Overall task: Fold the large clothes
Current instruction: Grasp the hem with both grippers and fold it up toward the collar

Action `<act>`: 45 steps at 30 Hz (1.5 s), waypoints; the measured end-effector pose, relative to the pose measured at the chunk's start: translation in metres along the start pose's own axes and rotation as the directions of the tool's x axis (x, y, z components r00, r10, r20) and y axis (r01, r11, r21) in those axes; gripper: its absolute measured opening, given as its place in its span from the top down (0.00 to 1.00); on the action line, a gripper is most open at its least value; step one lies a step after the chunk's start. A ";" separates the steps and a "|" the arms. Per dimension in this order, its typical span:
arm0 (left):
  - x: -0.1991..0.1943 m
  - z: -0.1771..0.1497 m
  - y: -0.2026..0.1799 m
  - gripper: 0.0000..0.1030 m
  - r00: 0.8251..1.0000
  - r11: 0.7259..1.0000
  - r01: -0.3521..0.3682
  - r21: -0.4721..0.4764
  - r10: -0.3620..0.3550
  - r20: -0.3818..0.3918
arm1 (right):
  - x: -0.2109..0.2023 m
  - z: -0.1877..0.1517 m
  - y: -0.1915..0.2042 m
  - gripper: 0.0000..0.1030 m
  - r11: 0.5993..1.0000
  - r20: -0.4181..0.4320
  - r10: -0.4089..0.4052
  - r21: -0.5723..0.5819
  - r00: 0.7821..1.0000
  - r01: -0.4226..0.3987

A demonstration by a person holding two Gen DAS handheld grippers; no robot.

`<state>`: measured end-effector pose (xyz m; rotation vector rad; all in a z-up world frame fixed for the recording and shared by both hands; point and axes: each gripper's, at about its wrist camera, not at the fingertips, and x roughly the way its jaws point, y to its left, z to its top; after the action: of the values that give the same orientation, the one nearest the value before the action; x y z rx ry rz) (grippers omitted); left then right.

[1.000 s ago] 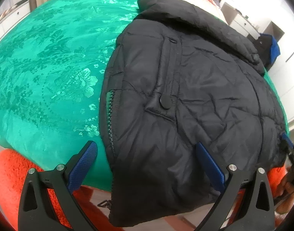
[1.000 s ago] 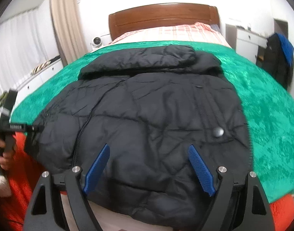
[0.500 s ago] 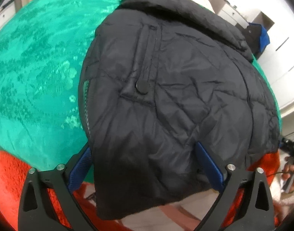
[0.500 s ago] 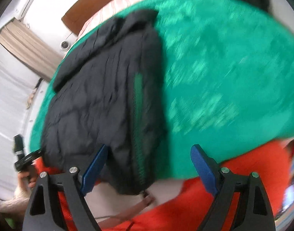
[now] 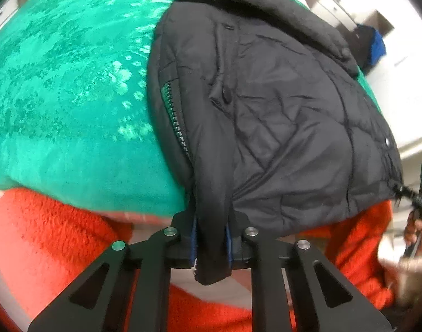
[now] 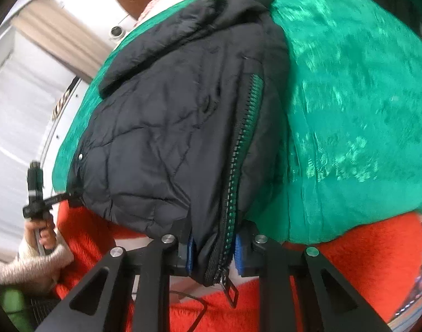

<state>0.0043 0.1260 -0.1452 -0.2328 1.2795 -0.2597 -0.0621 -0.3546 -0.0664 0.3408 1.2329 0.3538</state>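
Jacket gripped at both hem corners

Jacket (image 5: 280, 105), one black quilted garment, lay spread on the green bedspread (image 5: 72, 83) of the bed, its hem hanging over the near edge. The left hand-held gripper (image 5: 211, 244) had just been closing and was clenched on one hem corner, blue pads pressing the fabric from both sides. The right hand-held gripper (image 6: 213, 251) had likewise just been closing and pinched the other corner, right at the foot of the green-toothed zipper (image 6: 238, 152), whose metal pull dangled below the pads. Two grippers, two pinched corners. Both tools pointed steeply down at the bed's edge, above an orange fleece blanket (image 6: 349, 262). In the right wrist view, a hand (image 6: 42, 232) in a cream sleeve held the left tool's handle.
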 end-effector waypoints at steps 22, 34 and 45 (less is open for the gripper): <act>-0.111 0.252 -0.054 0.35 0.875 0.988 0.127 0.086 -0.153 0.459 | -0.027 0.269 -0.039 0.53 0.873 0.386 0.391 0.133 0.835 -0.470; -0.022 0.272 0.012 0.09 0.932 0.990 -0.134 -0.032 0.137 0.337 | 0.011 0.318 -0.070 0.01 0.987 0.304 0.024 0.145 0.952 -0.072; 0.006 0.286 -0.023 0.88 0.906 0.975 -0.224 0.007 0.206 0.369 | 0.063 0.321 -0.005 0.82 0.924 0.365 -0.332 -0.060 0.870 0.378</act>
<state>0.2799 0.1098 -0.0655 -0.0893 0.9154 -0.0529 0.2628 -0.3516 -0.0273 0.0519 0.8916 0.0468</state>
